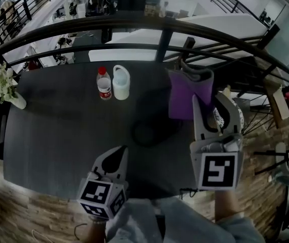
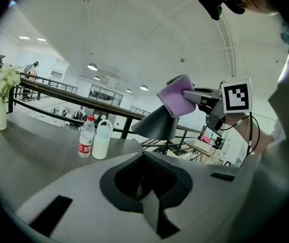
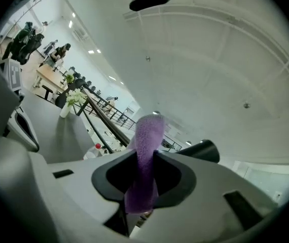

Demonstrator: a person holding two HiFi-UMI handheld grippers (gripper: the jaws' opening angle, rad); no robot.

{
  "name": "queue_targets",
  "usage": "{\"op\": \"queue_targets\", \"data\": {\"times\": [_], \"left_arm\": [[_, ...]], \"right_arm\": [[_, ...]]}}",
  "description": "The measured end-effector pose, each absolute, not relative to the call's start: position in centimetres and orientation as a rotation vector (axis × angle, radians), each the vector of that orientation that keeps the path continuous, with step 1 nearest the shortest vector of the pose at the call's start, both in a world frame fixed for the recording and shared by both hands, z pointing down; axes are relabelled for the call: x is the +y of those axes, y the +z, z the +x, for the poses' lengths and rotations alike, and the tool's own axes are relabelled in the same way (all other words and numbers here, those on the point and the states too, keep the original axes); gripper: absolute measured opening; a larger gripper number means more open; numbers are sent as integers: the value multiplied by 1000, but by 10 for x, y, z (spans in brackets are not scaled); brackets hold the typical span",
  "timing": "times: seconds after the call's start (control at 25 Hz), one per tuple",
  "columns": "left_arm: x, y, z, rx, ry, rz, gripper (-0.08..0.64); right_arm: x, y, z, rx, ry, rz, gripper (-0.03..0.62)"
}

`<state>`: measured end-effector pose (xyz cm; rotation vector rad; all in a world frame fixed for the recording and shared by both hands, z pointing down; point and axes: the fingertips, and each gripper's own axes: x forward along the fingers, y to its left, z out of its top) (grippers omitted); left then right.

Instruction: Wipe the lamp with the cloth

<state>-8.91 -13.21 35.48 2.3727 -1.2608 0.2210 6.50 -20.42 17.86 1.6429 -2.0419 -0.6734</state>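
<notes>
Bare tabletop (image 1: 58,130) between flower vase (image 1: 5,87) and lamp (image 2: 154,126); bottle (image 1: 103,84), jug (image 1: 120,83) and railing (image 1: 134,47) at the far edge.

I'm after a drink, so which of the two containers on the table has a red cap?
The bottle, clear with a red label, standing just left of the white handled jug in the head view.

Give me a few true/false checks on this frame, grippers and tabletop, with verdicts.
1. The right gripper has its jaws shut on the purple cloth. True.
2. The left gripper grips the red-capped clear plastic bottle. False: its jaws are shut on nothing, and the bottle stands on the dark table.
3. The white handled jug stands right beside that bottle. True.
4. The vase of white flowers sits at the table's right end. False: it is at the left end in the head view.
</notes>
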Motion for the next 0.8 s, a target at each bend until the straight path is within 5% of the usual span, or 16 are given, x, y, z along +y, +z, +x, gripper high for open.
{"op": "queue_targets", "data": {"times": [0.8], "left_arm": [[-129,353,-61,-1267,282,2339,5]], "right_arm": [[-179,261,80,-2137,-458,1463,91]]}}
